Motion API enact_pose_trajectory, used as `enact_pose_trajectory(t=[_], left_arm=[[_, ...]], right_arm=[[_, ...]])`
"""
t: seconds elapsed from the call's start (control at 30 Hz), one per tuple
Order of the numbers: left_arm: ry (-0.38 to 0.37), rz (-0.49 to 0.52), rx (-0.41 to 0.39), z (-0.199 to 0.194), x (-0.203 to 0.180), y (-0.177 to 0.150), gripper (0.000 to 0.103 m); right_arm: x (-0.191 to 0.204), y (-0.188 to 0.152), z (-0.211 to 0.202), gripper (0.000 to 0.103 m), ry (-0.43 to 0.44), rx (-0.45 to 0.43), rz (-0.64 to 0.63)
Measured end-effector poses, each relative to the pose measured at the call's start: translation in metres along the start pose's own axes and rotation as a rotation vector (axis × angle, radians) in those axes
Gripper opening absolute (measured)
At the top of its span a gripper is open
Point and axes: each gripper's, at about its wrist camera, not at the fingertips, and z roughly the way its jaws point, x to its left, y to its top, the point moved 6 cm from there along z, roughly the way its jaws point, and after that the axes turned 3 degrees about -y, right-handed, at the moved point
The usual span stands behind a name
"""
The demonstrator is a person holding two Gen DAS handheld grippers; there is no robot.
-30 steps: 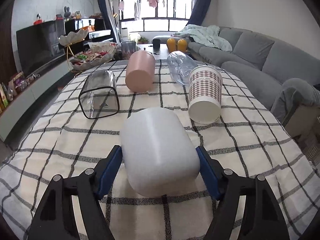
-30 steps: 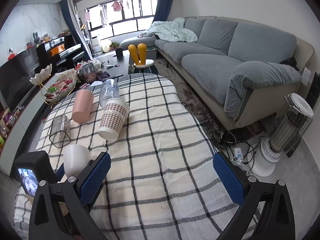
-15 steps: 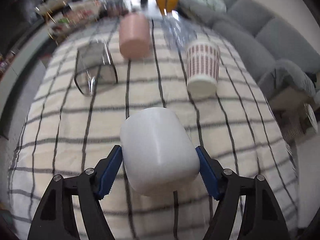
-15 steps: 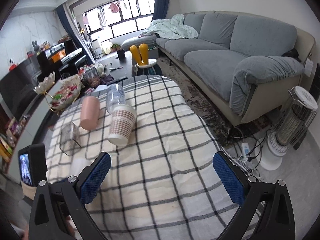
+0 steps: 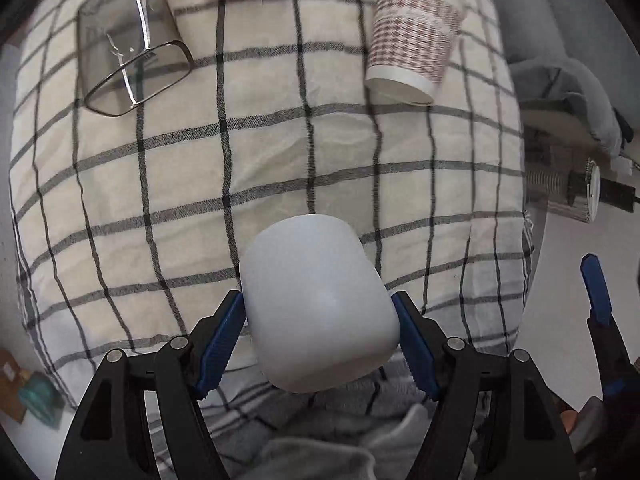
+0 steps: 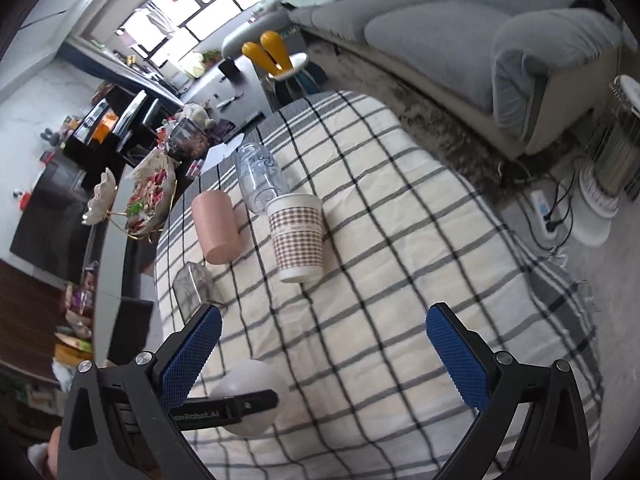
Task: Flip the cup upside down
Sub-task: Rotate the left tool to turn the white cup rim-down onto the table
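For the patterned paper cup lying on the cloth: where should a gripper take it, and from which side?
Grip the paper cup across its middle wall, coming from above with one finger on each long side. It lies on its side on the checked cloth, so its rim and base face sideways. The plastic bottle lies close at its wide end, so keep off that end. The free right gripper seems suited.
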Motion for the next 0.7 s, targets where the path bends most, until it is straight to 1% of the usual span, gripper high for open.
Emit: enact_pose_trajectory(t=[0.07, 0.1, 0.23, 0.43, 0.53, 0.63, 0.7], left_arm=[[-0.010, -0.027, 0.098, 0.008, 0.004, 0.008, 0.073], [0.000, -0.029, 0.148, 0.014, 0.007, 0.012, 0.073], [0.041, -0.070, 0.233, 0.027, 0.021, 0.030, 0.073], [0.038, -0.078, 0.299, 0.036, 0.026, 0.044, 0.074], [0.040, -0.076, 0.308, 0.037, 0.027, 0.046, 0.074], [0.060, -0.078, 0.306, 0.039, 0.029, 0.044, 0.083], [0.077, -0.068, 0.291, 0.037, 0.030, 0.042, 0.083]], right_arm=[[0.006, 0.006, 0.009, 0.103, -0.001, 0.017, 0.007], [0.011, 0.009, 0.016, 0.103, 0.001, 0.032, 0.010], [0.022, 0.021, 0.040, 0.103, 0.004, 0.079, 0.019], [0.022, 0.035, 0.072, 0.103, 0.009, 0.139, 0.057], [0.021, 0.036, 0.080, 0.103, 0.014, 0.156, 0.065], [0.020, 0.034, 0.079, 0.103, 0.019, 0.157, 0.065], [0.023, 0.034, 0.073, 0.102, 0.023, 0.144, 0.058]])
